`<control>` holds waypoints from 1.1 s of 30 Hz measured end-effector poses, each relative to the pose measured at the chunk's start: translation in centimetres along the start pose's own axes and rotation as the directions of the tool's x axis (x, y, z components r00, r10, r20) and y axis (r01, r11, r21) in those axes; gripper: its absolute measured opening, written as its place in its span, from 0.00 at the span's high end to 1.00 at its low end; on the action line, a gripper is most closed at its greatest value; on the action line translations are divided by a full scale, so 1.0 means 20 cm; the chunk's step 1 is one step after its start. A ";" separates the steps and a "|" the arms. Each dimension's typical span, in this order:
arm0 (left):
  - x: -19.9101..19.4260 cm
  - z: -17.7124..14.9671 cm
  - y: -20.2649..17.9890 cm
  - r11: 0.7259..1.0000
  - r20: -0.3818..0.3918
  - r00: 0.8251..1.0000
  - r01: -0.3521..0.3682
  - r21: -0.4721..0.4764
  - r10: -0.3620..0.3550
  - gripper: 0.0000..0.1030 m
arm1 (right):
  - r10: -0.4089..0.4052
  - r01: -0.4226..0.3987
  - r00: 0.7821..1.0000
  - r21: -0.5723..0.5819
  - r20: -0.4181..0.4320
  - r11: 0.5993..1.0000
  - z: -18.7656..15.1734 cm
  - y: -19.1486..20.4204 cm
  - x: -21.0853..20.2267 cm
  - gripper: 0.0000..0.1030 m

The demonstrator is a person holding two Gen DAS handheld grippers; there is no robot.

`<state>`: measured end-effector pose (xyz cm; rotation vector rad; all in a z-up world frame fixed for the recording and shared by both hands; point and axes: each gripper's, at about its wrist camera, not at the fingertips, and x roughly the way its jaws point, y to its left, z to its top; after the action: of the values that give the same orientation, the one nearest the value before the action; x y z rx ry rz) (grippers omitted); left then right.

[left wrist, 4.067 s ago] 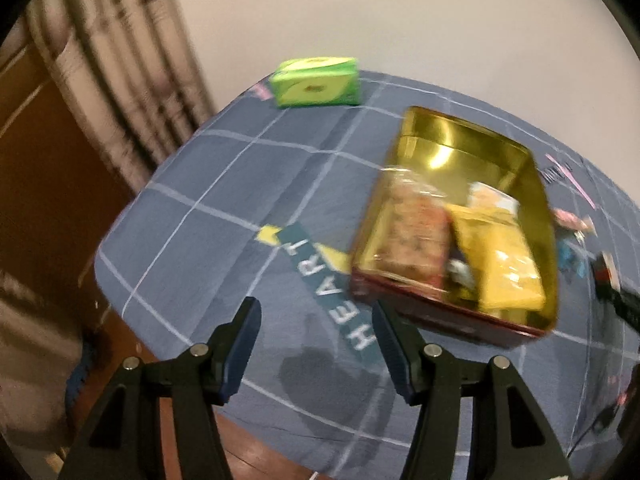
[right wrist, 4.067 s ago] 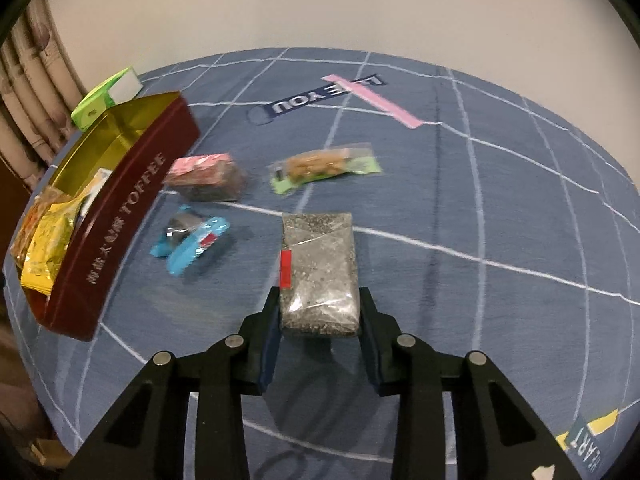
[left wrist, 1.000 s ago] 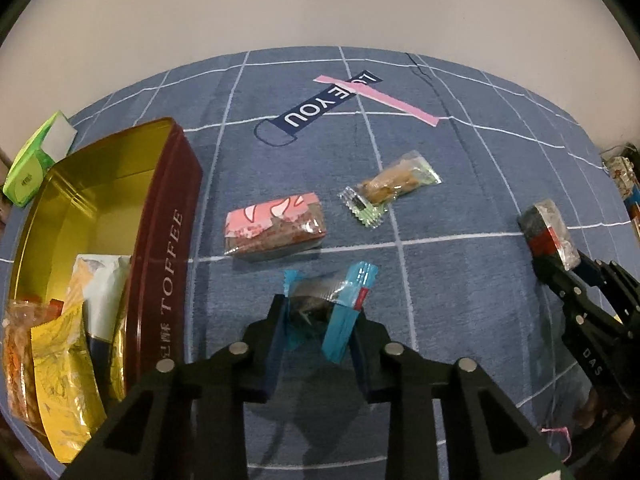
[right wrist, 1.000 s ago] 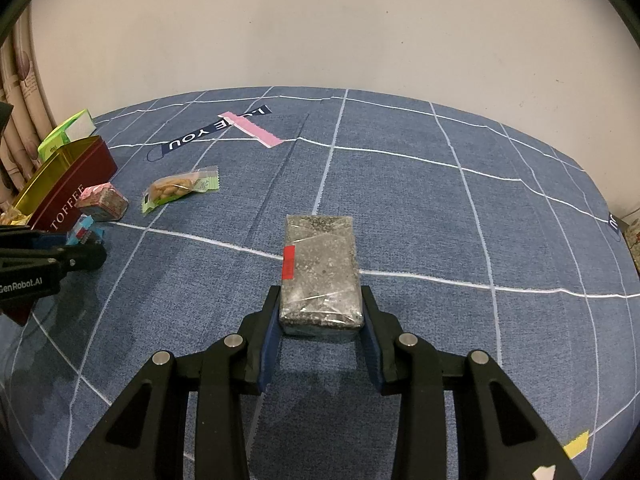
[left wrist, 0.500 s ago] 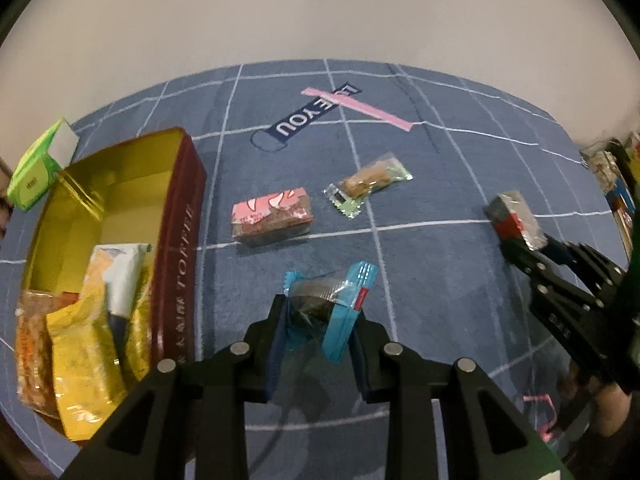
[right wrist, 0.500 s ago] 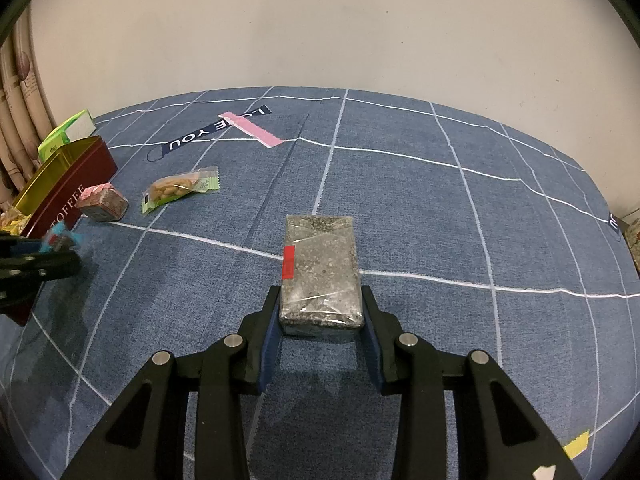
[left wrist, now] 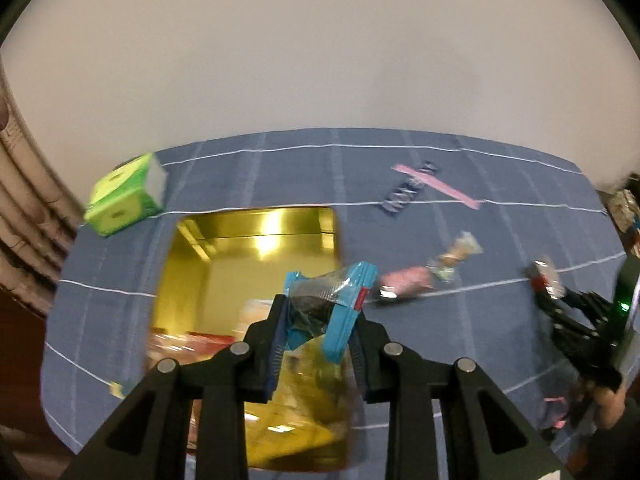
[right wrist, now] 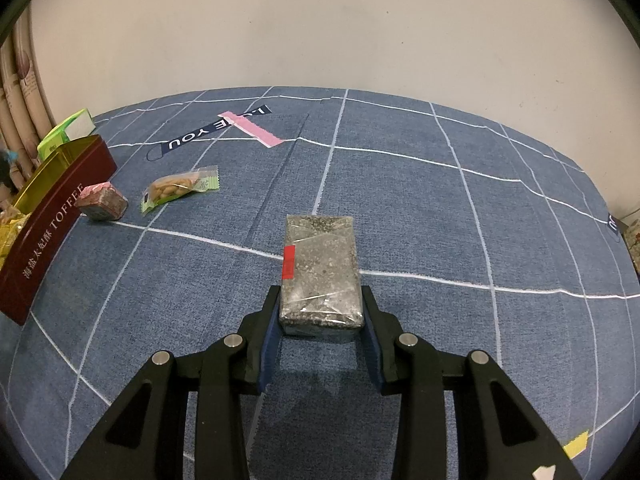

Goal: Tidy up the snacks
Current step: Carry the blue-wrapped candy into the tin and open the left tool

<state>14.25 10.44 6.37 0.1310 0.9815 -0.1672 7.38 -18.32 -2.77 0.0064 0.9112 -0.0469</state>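
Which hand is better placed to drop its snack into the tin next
Left. The left gripper holds the blue-wrapped snack over the open tin; the right gripper grips the grey bar far away.

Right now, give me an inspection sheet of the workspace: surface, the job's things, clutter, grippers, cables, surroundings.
Surface: blue tablecloth with a white grid and printed word patches.
Job's things: toffee tin, open, with yellow packets inside; pink-wrapped snack and green-edged biscuit packet lying on the cloth beside it.
Clutter: green carton behind the tin.
Grippers: left gripper shut on a blue-wrapped snack, raised above the tin's opening; right gripper shut on a grey clear-wrapped block, held above the cloth.
Cables: nothing seen.
Surroundings: plain wall behind; curtain at the left edge.
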 end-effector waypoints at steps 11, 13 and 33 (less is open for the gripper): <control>0.32 0.10 0.40 0.994 -0.119 0.989 -0.091 -0.063 0.083 0.72 | -0.003 0.003 1.000 -0.004 0.000 1.000 0.00 0.00 0.00 0.67; 0.38 0.11 0.40 0.993 -0.140 0.985 -0.105 -0.052 0.097 0.72 | -0.003 0.003 1.000 -0.004 0.000 1.000 0.00 0.00 0.00 0.67; 0.52 0.03 0.41 0.990 -0.223 0.966 -0.138 -0.015 0.131 0.46 | -0.006 0.006 1.000 -0.006 0.000 1.000 0.00 0.01 0.01 0.66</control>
<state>21.95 17.48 -1.71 0.1911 1.1931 -0.0127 7.45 -18.21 -2.86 -0.0018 0.9109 -0.0495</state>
